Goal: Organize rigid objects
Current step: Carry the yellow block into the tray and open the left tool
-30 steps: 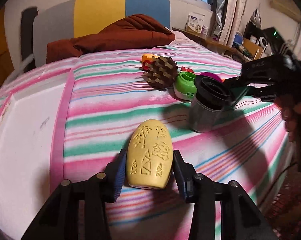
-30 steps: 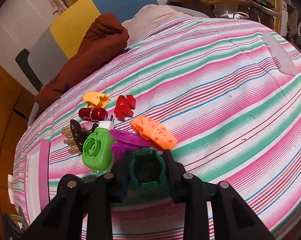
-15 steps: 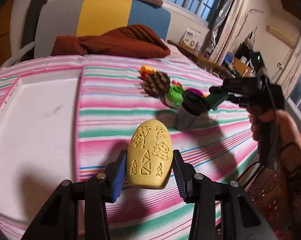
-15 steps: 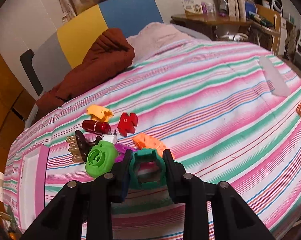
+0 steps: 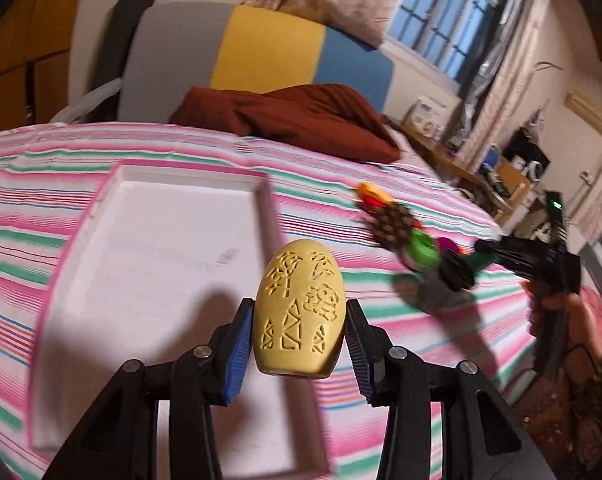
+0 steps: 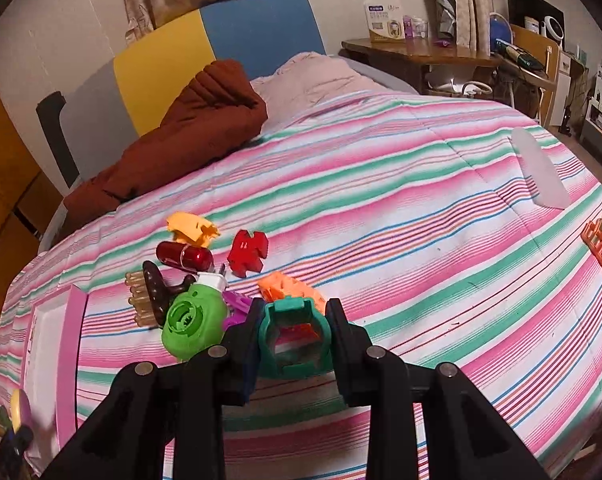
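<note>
Since a second ago, the left gripper (image 5: 299,336) has swung away from the cluster of toys and now hangs above the white shallow tray with a pink rim (image 5: 157,248), which fills the left view. Its jaws are closed about halfway on a yellow egg-shaped carved block (image 5: 299,312), blue pads pressing both flanks, the block upright and raised off the tray. The right gripper (image 6: 293,342) has lifted too: its jaws are closed on a teal hollow plastic ring piece (image 6: 293,336), held above the pink, green and white striped bedspread (image 6: 381,208).

One likely risk is the yellow block slipping. It is smooth and rounded, gripped low on its sides (a curved shape can squirm out of flat pads), and a fast swing, hinted at by the blur, could tip it out beside the tray. The tray sits on soft bedding, so a hard set-down might tilt it.

To the right of the tray lies the remaining cluster: a green round plastic toy (image 6: 193,320), a brown wooden brush head with pegs (image 6: 151,298), a dark red glossy capsule (image 6: 185,256), a red jigsaw-shaped piece (image 6: 248,254), a yellow-orange flat piece (image 6: 191,228), an orange ridged piece (image 6: 291,288) and a purple piece (image 6: 237,304). A dark cup (image 5: 447,280) stands just right of the green toy, blurred, and could be knocked by the right gripper crossing toward the tray. Beyond the tray, a rust-brown folded quilt (image 5: 289,120) lies well clear.
</note>
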`<act>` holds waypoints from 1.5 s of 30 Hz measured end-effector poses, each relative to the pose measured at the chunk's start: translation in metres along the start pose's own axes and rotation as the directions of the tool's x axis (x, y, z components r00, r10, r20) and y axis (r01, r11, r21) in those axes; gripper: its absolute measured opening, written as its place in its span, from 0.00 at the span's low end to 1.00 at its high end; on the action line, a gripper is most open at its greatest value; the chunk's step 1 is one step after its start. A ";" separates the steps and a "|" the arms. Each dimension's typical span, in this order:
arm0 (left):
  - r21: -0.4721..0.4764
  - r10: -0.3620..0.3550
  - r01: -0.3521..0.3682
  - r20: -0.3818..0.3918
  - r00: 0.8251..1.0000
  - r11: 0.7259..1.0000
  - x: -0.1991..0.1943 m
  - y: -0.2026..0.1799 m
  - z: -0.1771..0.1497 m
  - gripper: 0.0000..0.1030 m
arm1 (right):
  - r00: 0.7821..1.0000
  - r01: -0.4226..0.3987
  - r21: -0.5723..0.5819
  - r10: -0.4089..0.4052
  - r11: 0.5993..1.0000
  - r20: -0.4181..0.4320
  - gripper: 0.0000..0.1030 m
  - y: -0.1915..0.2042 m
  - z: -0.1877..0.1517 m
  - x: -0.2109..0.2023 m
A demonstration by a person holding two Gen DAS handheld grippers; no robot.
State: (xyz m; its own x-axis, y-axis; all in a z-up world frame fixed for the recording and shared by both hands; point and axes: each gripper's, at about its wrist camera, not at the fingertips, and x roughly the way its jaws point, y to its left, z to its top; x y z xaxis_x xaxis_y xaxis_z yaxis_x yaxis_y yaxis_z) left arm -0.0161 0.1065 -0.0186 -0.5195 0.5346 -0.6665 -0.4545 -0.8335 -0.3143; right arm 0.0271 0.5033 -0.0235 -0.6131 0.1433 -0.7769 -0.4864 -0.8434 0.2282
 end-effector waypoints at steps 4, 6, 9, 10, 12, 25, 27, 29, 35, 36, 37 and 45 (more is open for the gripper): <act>-0.009 0.065 -0.065 -0.015 0.998 0.998 0.013 0.025 0.019 0.43 | 1.000 -0.004 -0.002 0.004 1.000 0.006 0.29 0.001 0.000 -0.001; -0.015 0.091 -0.092 -0.025 0.996 0.996 0.020 0.036 0.027 0.43 | 1.000 -0.003 -0.003 0.003 1.000 0.014 0.29 0.001 0.000 -0.002; -0.025 0.123 -0.124 -0.038 0.992 0.992 0.032 0.048 0.041 0.43 | 1.000 -0.002 0.005 0.002 1.000 0.020 0.29 0.000 0.000 -0.003; -0.029 0.138 -0.139 -0.042 0.990 0.990 0.037 0.052 0.045 0.43 | 1.000 -0.003 0.010 0.003 1.000 0.023 0.29 -0.001 0.001 -0.003; -0.041 0.162 -0.165 -0.056 0.985 0.985 0.046 0.060 0.054 0.43 | 1.000 -0.006 0.020 0.005 1.000 0.027 0.29 -0.003 0.001 -0.003; -0.093 0.296 -0.316 -0.182 0.938 0.944 0.099 0.102 0.084 0.43 | 0.998 -0.029 0.058 0.026 0.998 0.056 0.29 -0.010 0.005 -0.006; -0.076 0.314 -0.333 -0.186 0.931 0.940 0.106 0.103 0.089 0.43 | 0.998 -0.026 0.061 0.022 0.998 0.062 0.29 -0.011 0.005 -0.007; -0.052 0.336 -0.350 -0.182 0.924 0.935 0.112 0.103 0.095 0.43 | 0.997 -0.028 0.068 0.023 0.997 0.069 0.29 -0.012 0.005 -0.008; -0.007 0.425 -0.432 -0.168 0.890 0.902 0.112 0.109 0.097 0.45 | 0.997 -0.021 0.088 0.015 0.996 0.074 0.29 -0.017 0.006 -0.009; -0.030 0.410 -0.419 -0.156 0.899 0.907 0.104 0.110 0.093 0.46 | 0.997 -0.019 0.089 0.012 0.996 0.077 0.29 -0.017 0.006 -0.010; -0.050 0.394 -0.404 -0.141 0.908 0.914 0.096 0.109 0.091 0.53 | 0.997 -0.016 0.089 0.009 0.996 0.080 0.29 -0.017 0.006 -0.011; -0.103 0.278 -0.273 0.033 0.960 0.957 0.024 0.083 0.040 0.94 | 0.993 0.003 0.077 -0.012 0.997 0.113 0.29 -0.016 0.007 -0.016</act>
State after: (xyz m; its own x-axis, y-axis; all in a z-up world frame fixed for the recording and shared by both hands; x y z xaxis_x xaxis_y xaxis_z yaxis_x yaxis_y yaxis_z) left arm -0.0949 0.0559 -0.0334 -0.6492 0.2865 -0.7045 -0.2186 -0.9575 -0.1880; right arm 0.0403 0.5177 -0.0103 -0.6739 0.2111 -0.7080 -0.5347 -0.8006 0.2703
